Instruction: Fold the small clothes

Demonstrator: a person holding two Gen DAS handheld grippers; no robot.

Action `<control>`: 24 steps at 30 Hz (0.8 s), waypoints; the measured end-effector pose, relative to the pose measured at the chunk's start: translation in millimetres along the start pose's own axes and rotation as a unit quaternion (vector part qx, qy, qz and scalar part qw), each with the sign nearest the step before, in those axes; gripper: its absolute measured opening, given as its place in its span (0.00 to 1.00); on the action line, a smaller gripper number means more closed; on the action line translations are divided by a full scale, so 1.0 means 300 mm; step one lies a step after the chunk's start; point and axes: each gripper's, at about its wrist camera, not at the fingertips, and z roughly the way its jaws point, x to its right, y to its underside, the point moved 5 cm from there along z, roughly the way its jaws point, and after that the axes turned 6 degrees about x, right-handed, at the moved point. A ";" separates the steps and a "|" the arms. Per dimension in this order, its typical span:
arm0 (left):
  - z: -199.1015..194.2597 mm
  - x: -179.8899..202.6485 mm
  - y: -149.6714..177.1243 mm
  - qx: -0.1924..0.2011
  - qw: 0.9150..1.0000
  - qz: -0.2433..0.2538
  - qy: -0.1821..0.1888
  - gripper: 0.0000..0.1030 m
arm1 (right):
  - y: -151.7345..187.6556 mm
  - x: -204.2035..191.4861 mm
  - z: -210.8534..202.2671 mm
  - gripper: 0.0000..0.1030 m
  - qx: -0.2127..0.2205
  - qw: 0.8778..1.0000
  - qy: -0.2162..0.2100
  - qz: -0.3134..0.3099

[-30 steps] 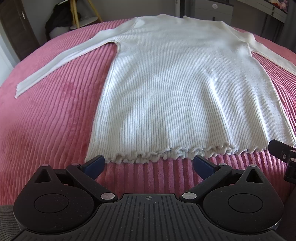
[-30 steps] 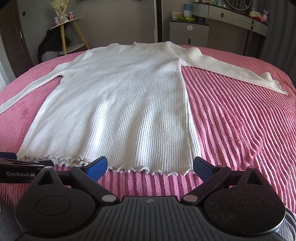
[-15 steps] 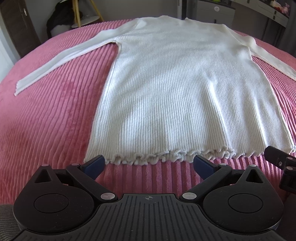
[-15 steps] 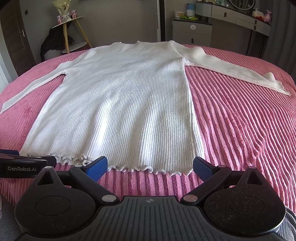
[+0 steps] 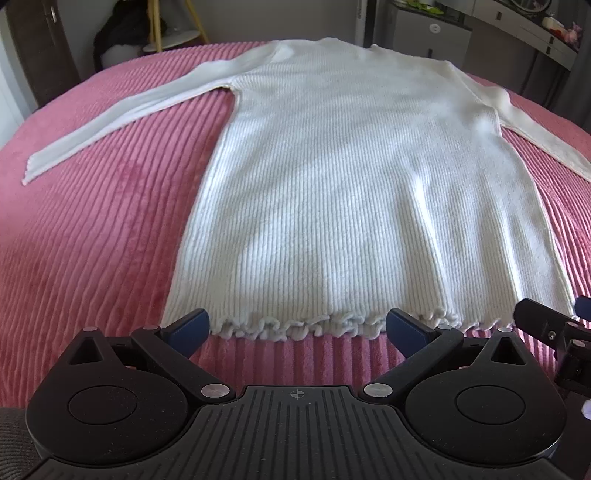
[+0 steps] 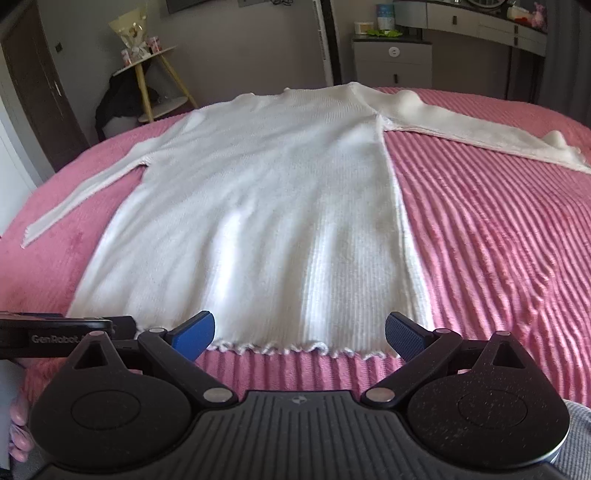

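A white ribbed knit dress [image 5: 354, 177] lies flat on a pink corduroy bedspread [image 5: 92, 229], sleeves spread out to both sides, ruffled hem nearest me. It also shows in the right wrist view [image 6: 266, 221]. My left gripper [image 5: 297, 328] is open and empty, its blue pads just short of the hem's left half. My right gripper [image 6: 299, 332] is open and empty at the hem's right half. Each gripper shows at the edge of the other's view.
The left sleeve [image 5: 122, 110] runs out to the left, the right sleeve [image 6: 480, 136] to the right. Beyond the bed stand a yellow-legged side table [image 6: 155, 74], a grey drawer unit [image 6: 391, 59] and a dresser [image 6: 480, 26].
Both grippers have lifted and tilted slightly, so more of the room beyond the bed shows. The dress lies as before. Both stay open.
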 end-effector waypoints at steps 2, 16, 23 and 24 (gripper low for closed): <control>0.005 0.001 -0.006 -0.002 1.000 -0.004 0.005 1.00 | -0.001 -0.001 0.008 0.96 -0.005 1.000 -0.015 0.007; -0.003 -0.091 -0.184 0.025 0.991 -0.106 0.075 1.00 | -0.110 -0.001 0.095 0.96 -0.010 0.998 -0.031 0.056; 0.096 -0.121 -0.377 0.056 0.991 -0.116 0.043 1.00 | -0.353 0.192 0.194 0.96 0.059 0.984 -0.015 0.168; 0.119 -0.110 -0.403 0.061 0.990 -0.119 0.043 1.00 | -0.380 0.252 0.216 0.96 0.065 0.977 -0.015 0.203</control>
